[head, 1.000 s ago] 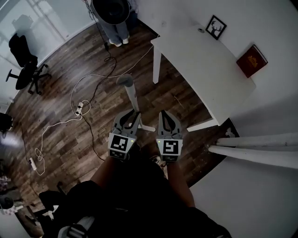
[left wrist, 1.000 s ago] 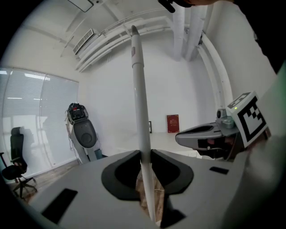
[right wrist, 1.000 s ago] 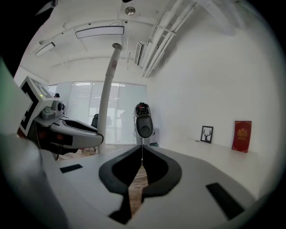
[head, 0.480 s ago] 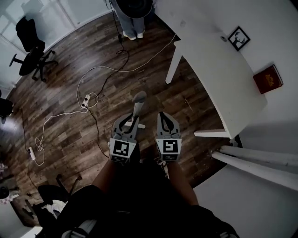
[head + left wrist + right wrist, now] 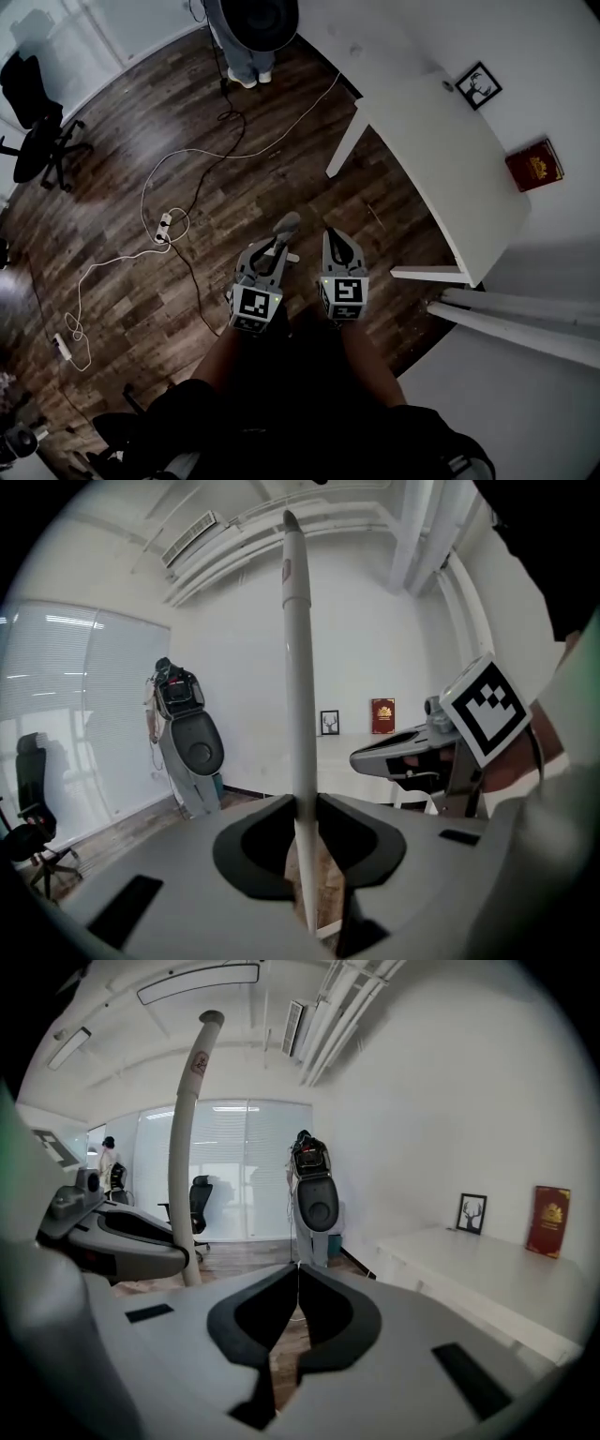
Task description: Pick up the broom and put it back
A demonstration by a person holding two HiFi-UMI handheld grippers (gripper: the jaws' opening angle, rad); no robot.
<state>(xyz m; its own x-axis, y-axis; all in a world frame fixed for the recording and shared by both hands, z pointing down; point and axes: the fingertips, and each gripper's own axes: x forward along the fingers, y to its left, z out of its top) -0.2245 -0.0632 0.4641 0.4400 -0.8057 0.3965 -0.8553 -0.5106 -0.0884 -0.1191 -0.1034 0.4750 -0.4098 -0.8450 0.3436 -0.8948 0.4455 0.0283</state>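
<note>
Pinched, between the fingers (image 5: 258,822) of the left gripper (image 5: 302,803) in the left gripper view, the white broom handle (image 5: 298,696), upright with its tip toward twelve o'clock; caught the right gripper (image 5: 367,759) at three o'clock. Pressed the right fingers together on nothing in the right gripper view, with the handle standing at ten o'clock, clamped in the left gripper. From the head view, held both grippers side by side over the wood floor (image 5: 281,150), handle rising from the left one toward twelve o'clock, white table (image 5: 441,159) at two o'clock.
</note>
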